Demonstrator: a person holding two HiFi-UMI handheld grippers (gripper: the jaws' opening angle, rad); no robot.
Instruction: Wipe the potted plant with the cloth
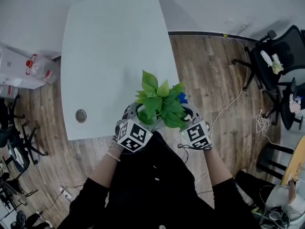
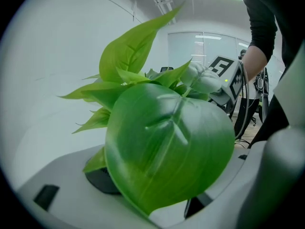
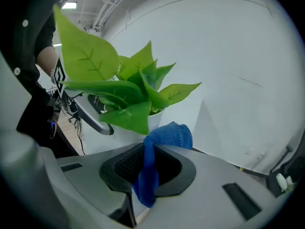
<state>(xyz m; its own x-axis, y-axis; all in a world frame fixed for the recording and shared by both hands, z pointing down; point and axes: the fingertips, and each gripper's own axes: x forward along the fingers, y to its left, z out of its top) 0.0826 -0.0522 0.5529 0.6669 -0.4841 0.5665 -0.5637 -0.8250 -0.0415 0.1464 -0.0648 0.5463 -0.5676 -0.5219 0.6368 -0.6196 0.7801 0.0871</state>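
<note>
The potted plant (image 1: pixel 159 103) stands at the near edge of the white table (image 1: pixel 109 51), its green leaves hiding most of the white pot (image 3: pixel 157 122). My left gripper (image 1: pixel 131 114) comes in from the plant's left side. In the left gripper view one large leaf (image 2: pixel 167 142) lies across the left gripper (image 2: pixel 162 199), whose jaws look closed on its tip. My right gripper (image 1: pixel 189 114) is at the plant's right side. In its own view the right gripper (image 3: pixel 145 175) is shut on the blue cloth (image 3: pixel 164 137), which bunches up just short of the pot.
A round cable grommet (image 1: pixel 81 115) sits in the table near its front left. Black office chairs (image 1: pixel 281 51) and cables (image 1: pixel 238 94) stand on the wooden floor at the right. More chair bases (image 1: pixel 14 142) and a white box (image 1: pixel 28 73) are at the left.
</note>
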